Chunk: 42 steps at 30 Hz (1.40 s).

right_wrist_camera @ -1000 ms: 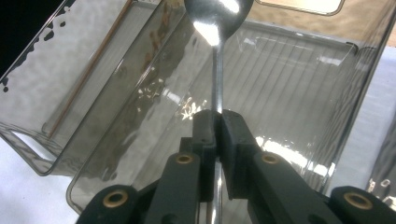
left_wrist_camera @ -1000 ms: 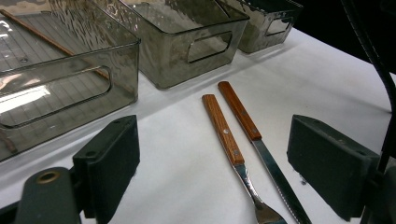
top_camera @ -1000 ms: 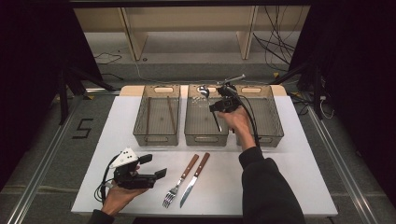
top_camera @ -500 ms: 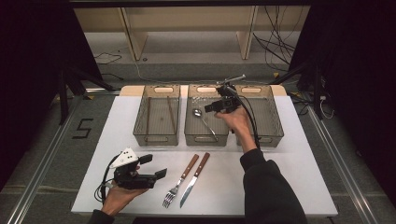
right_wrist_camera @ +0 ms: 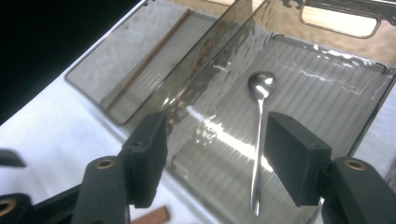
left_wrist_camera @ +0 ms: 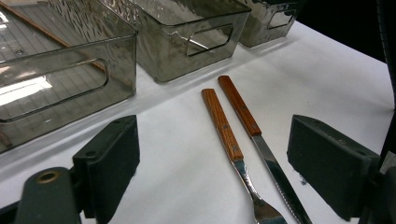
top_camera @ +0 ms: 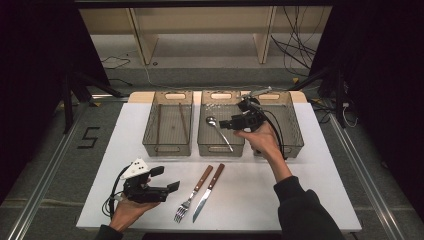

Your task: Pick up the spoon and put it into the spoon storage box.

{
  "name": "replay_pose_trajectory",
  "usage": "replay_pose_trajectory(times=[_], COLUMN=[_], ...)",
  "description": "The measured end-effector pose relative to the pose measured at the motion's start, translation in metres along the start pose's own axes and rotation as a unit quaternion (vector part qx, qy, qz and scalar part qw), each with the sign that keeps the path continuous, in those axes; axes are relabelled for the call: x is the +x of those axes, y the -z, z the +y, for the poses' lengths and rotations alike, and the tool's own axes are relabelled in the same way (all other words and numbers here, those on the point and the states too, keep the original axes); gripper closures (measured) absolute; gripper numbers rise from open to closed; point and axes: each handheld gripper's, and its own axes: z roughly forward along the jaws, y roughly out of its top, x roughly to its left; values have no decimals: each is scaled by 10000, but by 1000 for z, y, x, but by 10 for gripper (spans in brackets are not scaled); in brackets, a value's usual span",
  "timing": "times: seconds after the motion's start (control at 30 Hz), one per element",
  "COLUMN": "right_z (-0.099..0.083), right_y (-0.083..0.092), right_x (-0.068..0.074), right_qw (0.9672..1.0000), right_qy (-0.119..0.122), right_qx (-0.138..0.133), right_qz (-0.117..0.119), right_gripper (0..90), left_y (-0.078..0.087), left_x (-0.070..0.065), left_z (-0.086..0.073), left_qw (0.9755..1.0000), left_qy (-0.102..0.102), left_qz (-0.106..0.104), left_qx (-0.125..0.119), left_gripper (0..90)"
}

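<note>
Below the right gripper's [top_camera: 227,124] just-opened, empty jaws, the spoon [right_wrist_camera: 258,135] lies released in the middle bin [top_camera: 220,148], so sorting seems to turn next to the fork [left_wrist_camera: 231,149] and knife [left_wrist_camera: 254,135] between the left gripper's [top_camera: 167,180] parted jaws on the desk [top_camera: 310,180].

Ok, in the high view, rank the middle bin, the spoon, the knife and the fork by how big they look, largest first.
1. Middle bin, clearly the largest.
2. Knife and fork: near equal in length, lying side by side, so I won't rank one over the other.
3. Spoon, in the middle bin: it looks shortest, though it lies farther from the camera, so that is unsure.
</note>
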Motion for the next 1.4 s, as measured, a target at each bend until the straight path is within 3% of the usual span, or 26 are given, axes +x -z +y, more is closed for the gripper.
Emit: replay_pose_trajectory(times=[0.57, 0.7, 0.87, 1.4], right_z=[-63, -77, -91, -109], right_y=[41, 46, 46, 34], right_x=[18, 19, 21, 31], right_qw=[9985, 9983, 9979, 9970], right_qy=[429, 414, 379, 535], right_qx=[-274, -321, -417, -355], right_qz=[224, 260, 310, 429], right_gripper=[336, 335, 335, 306], left_y=[-7, -8, -9, -12], left_x=[-7, -9, -10, -14], left_z=[2, 2, 2, 3], left_qw=[9996, 9995, 9993, 9992], left_qy=[96, 90, 112, 109], left_qz=[9, 17, 12, 4], left_qx=[271, 315, 358, 389], left_gripper=[167, 167, 168, 167])
